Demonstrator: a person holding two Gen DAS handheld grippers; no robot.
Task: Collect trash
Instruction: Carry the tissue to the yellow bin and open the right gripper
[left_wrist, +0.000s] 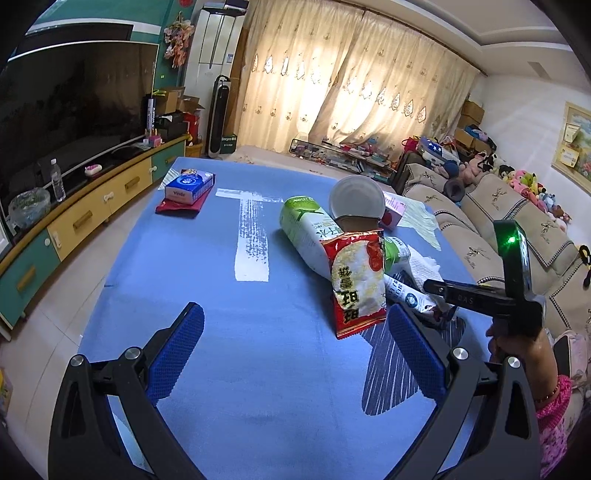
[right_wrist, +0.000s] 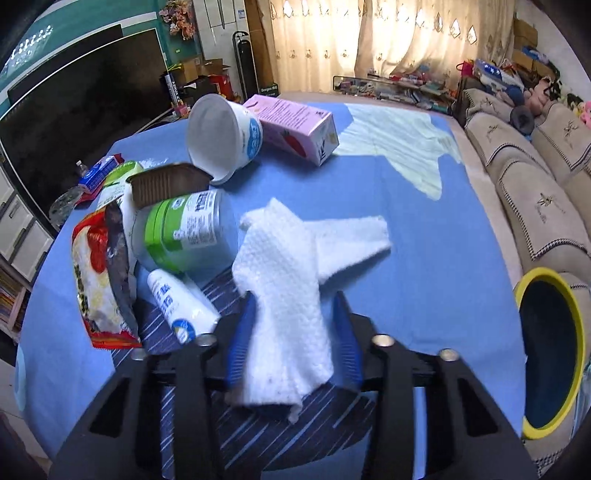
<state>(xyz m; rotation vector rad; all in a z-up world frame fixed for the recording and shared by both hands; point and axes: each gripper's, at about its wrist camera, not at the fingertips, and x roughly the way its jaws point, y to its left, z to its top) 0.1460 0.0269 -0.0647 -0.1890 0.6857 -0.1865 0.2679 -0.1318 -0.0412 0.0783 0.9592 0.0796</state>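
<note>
Trash lies in a heap on the blue table (left_wrist: 229, 350): a red snack wrapper (left_wrist: 356, 280), a green-and-white bottle (left_wrist: 306, 229) on its side, a white tub (left_wrist: 356, 197), a white tube (right_wrist: 181, 306), a brown tray (right_wrist: 166, 182) and a pink carton (right_wrist: 295, 125). A white paper towel (right_wrist: 280, 251) runs between the blue pads of my right gripper (right_wrist: 294, 297), which is shut on its near end. My left gripper (left_wrist: 295, 314) hangs open over bare tablecloth, left of the wrapper, with nothing between its fingers.
A bin with a yellow rim (right_wrist: 550, 350) stands off the table's right edge, beside the sofa (right_wrist: 535, 192). A dark striped cloth (right_wrist: 258, 424) lies under the right gripper. A tissue pack (left_wrist: 190, 186) sits at the table's far left. A TV cabinet (left_wrist: 92, 206) lines the left.
</note>
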